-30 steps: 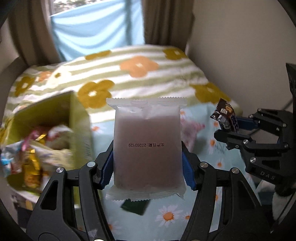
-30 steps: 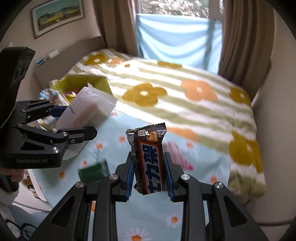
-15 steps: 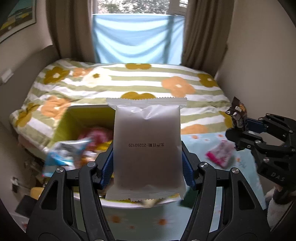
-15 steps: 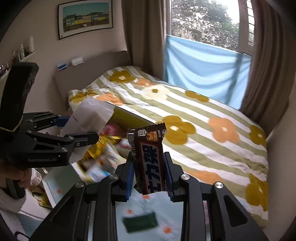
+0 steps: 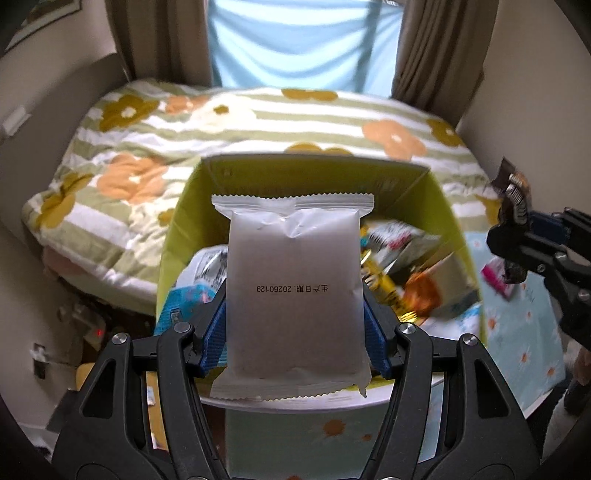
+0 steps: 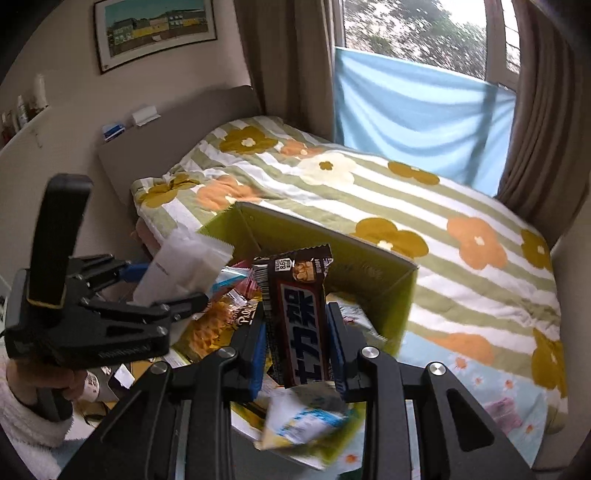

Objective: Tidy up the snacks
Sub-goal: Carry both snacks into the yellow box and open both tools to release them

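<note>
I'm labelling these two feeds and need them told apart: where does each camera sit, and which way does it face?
Left wrist: on the left gripper, looking down along its fingers at the white packet over the green box; the right gripper shows at the edge.
Right wrist: on the right gripper, facing the chocolate bar it clamps; a sleeve shows.
Shared: box, floral bed.

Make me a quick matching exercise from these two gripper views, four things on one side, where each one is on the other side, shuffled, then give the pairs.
Things:
1. white packet
2. chocolate bar
3. green box
4. framed picture

Places:
A. on the wall above the headboard
B. clamped in the right gripper
C. below both grippers, already holding snacks
D. clamped in the left gripper

Pairs: 1-D, 2-B, 3-C, 4-A
</note>
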### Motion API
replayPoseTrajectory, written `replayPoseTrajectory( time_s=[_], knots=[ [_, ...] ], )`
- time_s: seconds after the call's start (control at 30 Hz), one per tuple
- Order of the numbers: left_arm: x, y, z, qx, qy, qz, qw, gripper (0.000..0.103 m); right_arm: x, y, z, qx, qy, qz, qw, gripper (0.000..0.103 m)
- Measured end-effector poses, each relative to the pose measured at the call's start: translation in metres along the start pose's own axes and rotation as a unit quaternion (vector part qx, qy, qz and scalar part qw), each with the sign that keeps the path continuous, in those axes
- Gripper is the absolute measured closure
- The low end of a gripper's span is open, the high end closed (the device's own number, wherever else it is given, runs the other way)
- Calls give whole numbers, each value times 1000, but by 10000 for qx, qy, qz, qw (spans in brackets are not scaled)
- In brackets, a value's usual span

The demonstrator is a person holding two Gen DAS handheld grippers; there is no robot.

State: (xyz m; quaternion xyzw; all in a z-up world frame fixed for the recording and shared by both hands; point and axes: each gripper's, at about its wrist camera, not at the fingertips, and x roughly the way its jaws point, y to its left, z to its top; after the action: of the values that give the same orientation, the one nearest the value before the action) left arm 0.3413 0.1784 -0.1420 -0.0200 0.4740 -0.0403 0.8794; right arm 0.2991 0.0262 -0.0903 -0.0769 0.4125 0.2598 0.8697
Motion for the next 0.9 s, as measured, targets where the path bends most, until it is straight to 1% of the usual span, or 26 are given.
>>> replayPoseTrajectory(
  time_s=[0.07, 0.13, 0.17, 0.23, 0.27, 0.33, 0.4, 0.5, 0.63, 0.77, 0.8, 0.83, 0.87, 0.9],
  knots=[
    [9, 5, -1, 74, 77, -109, 9999, 44, 6, 4, -2, 114, 83, -52, 9999, 76],
    [12, 6, -3, 213, 75, -194, 9996, 44, 10, 4, -6, 197, 161, -146, 9996, 76],
    [13, 5, -3, 290, 40, -238, 9993, 40, 11, 5, -6, 243, 196, -190, 9993, 76],
    [10, 3, -4, 435, -39, -271, 9987, 18, 15, 4, -6, 367, 275, -264, 9986, 76],
    [7, 2, -4, 462, -99, -267, 9985, 0, 19, 5, -3, 419, 313, -282, 9982, 76],
    [-3, 6, -5, 487, -283, -408, 9976, 0, 22, 5, -3, 476, 366, -323, 9977, 76],
    [-7, 10, -3, 465, -296, -489, 9973, 0, 26, 6, -3, 473, 427, -386, 9972, 76],
    [-4, 19, -2, 381, -218, -498, 9978, 1, 33, 6, -3, 522, 508, -409, 9965, 76],
    [2, 26, -4, 281, -75, -709, 9971, 1, 44, 7, -2, 566, 606, -434, 9956, 76],
    [7, 28, -6, 323, -16, -697, 9970, 1, 55, 8, 2, 643, 706, -546, 9939, 75],
    [7, 28, -6, 346, -16, -692, 9970, 1, 57, 8, 2, 669, 727, -570, 9935, 67],
    [7, 27, -6, 362, -23, -693, 9969, 1, 58, 7, 2, 711, 747, -577, 9930, 44],
    [7, 27, -7, 380, -31, -702, 9968, 1, 59, 6, 1, 756, 761, -571, 9926, 33],
    [7, 26, -7, 395, -29, -709, 9967, 1, 59, 4, 1, 807, 742, -549, 9925, 18]
  ],
)
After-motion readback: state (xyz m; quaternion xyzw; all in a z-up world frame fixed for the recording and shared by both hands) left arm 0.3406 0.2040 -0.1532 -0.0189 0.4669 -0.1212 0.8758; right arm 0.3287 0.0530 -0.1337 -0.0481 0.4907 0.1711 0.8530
